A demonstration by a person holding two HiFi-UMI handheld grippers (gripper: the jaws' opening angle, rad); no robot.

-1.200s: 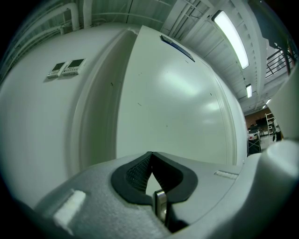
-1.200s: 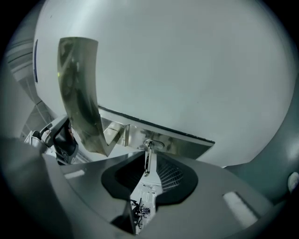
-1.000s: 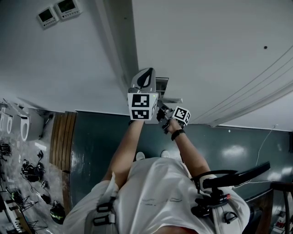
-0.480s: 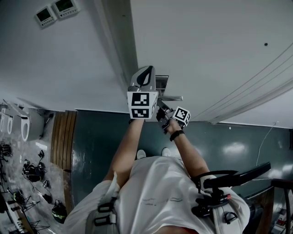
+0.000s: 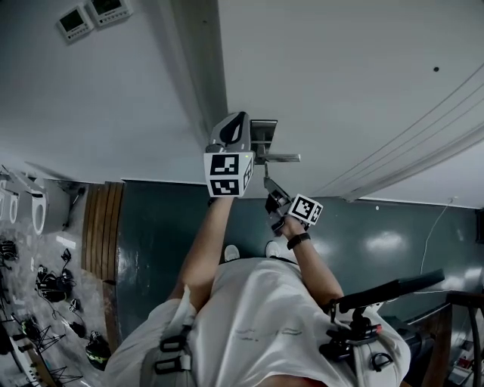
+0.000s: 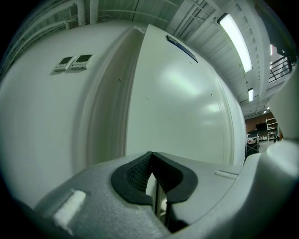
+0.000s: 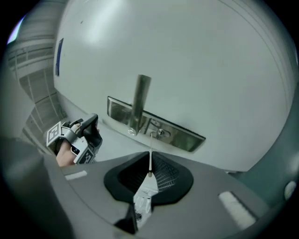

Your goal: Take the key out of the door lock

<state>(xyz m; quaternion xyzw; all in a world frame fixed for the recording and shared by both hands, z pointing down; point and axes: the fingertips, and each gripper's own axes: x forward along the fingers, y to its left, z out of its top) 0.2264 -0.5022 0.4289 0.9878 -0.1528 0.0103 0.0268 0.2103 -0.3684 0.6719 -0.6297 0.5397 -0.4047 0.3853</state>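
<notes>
In the right gripper view a thin silver key (image 7: pixel 150 162) with a white tag sticks out from between the pads of my right gripper (image 7: pixel 148 179), which is shut on it. The key's tip hangs clear of the keyhole (image 7: pixel 160 133) in the steel lock plate (image 7: pixel 180 136) and points at it. The lever handle (image 7: pixel 140 100) stands out of the plate's left part. In the head view my right gripper (image 5: pixel 274 195) sits just below the handle (image 5: pixel 281 158). My left gripper (image 5: pixel 234 130) is raised beside the lock plate, its jaws together with nothing held (image 6: pixel 154 177).
The white door (image 5: pixel 340 75) fills the upper right, its frame (image 5: pixel 193 68) running up the middle. Two small wall panels (image 5: pixel 94 17) hang at upper left. The floor (image 5: pixel 166 227) is dark green, and gear lies along the left edge.
My right gripper has drawn back from the lock plate, down and to the right, with the key in it. The left gripper has shifted slightly left and up.
</notes>
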